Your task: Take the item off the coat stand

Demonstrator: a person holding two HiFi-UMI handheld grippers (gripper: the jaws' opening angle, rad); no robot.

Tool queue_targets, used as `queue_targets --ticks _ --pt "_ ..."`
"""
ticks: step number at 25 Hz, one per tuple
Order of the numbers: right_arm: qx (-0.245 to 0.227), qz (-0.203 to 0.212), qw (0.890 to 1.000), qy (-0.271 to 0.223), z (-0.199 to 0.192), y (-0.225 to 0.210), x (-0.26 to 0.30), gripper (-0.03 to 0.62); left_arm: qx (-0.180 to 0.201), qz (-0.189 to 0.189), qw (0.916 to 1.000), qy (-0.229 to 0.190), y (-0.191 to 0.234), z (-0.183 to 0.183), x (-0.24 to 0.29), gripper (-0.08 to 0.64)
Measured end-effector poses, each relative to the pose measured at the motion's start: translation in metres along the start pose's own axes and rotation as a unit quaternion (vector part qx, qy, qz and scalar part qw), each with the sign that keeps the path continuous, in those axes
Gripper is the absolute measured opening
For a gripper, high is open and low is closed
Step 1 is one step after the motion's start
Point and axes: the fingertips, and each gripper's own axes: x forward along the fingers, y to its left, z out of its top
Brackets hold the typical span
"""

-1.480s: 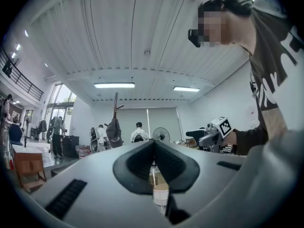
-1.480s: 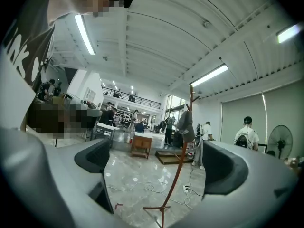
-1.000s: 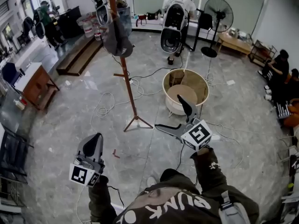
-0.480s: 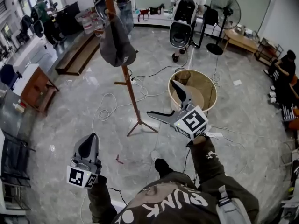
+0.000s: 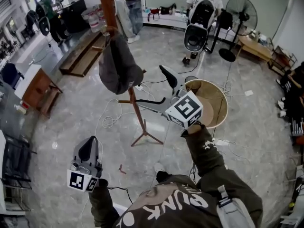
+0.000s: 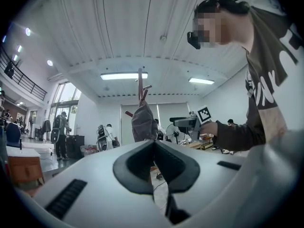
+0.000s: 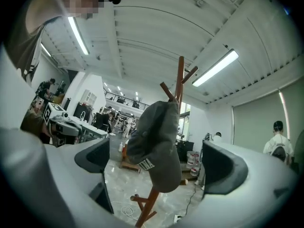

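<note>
One second carries the right gripper up beside the grey cap, jaws spread wide and aimed at it, so the grab looks close. The cap hangs on the coat stand; the left gripper waits low, jaws pressed together.

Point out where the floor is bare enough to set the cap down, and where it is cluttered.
Bare floor lies left of the coat stand, between its feet and the wooden desk, and ahead of the left gripper. Crowded: cables loop by the stand's base, and the round tub with more cables sits to its right.
</note>
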Motion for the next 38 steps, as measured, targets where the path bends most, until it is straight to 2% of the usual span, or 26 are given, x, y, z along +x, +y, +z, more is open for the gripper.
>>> queue_targets --ticks 5,12,16,18,20,24,30,38 --pt "0.01 0.017 1.0 -0.012 0.007 -0.022 0.04 0.582 0.001 0.011 0.9999 0.01 0.007 -0.005 0.017 0.003" --pt "0.031 0.03 0.999 -0.014 0.012 -0.04 0.082 0.49 0.003 0.027 0.9994 0.023 0.016 -0.01 0.025 0.003" --pt "0.027 0.025 0.999 0.001 0.006 -0.044 0.092 0.381 0.002 0.036 0.9989 0.029 0.015 -0.012 0.022 0.003" --pt "0.025 0.021 0.999 0.014 -0.001 -0.047 0.097 0.294 0.002 0.04 0.9987 0.031 0.017 -0.014 0.02 0.003" --pt "0.027 0.014 0.999 0.023 -0.007 -0.049 0.101 0.164 0.002 0.045 0.9985 0.032 0.02 -0.015 0.017 0.003" --pt "0.025 0.005 0.999 0.027 -0.008 -0.051 0.104 0.075 0.006 0.053 0.998 0.032 0.023 -0.013 0.01 0.003" --pt "0.022 0.0 1.0 0.013 0.005 -0.052 0.096 0.057 0.007 0.057 0.9979 0.032 0.021 -0.008 0.004 0.003" --pt "-0.004 -0.004 1.0 -0.018 0.048 -0.046 0.082 0.054 0.008 0.052 0.9983 0.026 0.02 -0.004 -0.007 0.003"
